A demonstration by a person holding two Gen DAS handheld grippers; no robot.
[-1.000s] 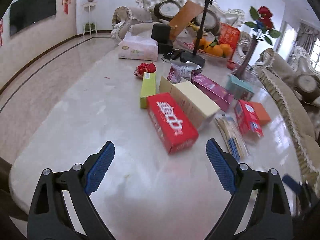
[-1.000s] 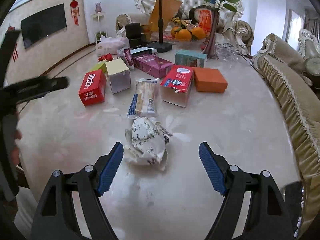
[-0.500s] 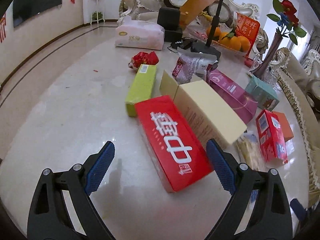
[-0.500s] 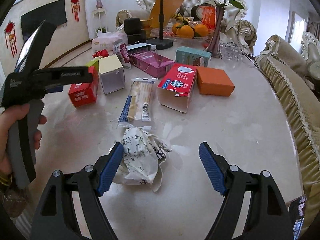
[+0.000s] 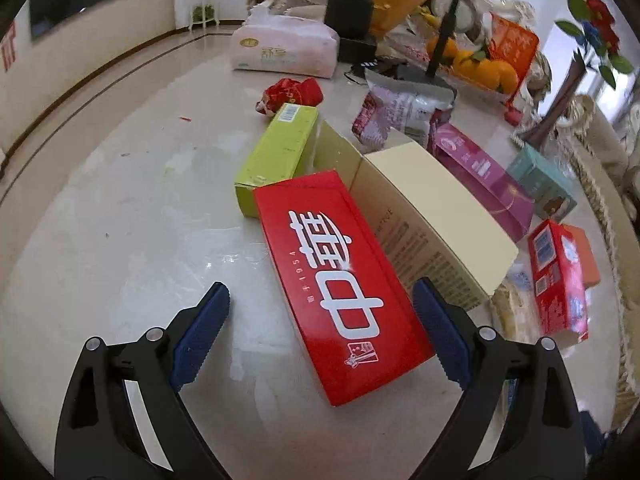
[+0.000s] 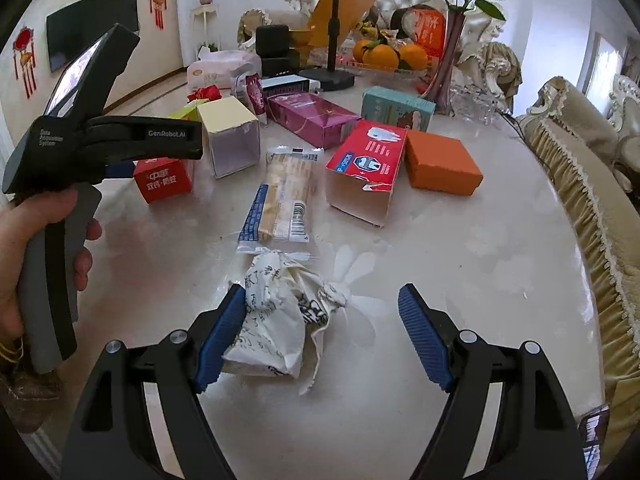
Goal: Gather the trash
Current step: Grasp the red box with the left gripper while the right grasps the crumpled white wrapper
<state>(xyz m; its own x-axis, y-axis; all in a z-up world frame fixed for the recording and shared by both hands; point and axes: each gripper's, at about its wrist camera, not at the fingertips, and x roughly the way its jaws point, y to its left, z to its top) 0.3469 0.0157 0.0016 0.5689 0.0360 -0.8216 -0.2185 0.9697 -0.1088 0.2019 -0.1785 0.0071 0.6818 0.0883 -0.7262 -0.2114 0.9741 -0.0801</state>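
My left gripper [image 5: 320,330], jaws spread, straddles the red carton [image 5: 340,280], long axis eleven to five o'clock. My right gripper [image 6: 322,334], spread, flanks crumpled paper [image 6: 276,316].

Left wrist view: low over the desk [image 5: 120,208], close on the red box [image 5: 340,280], facing the sofa end. Right wrist view: further right, facing likewise, close on crumpled paper [image 6: 276,320]. Shared: red box [image 6: 162,178], cream box [image 6: 230,136], oranges.
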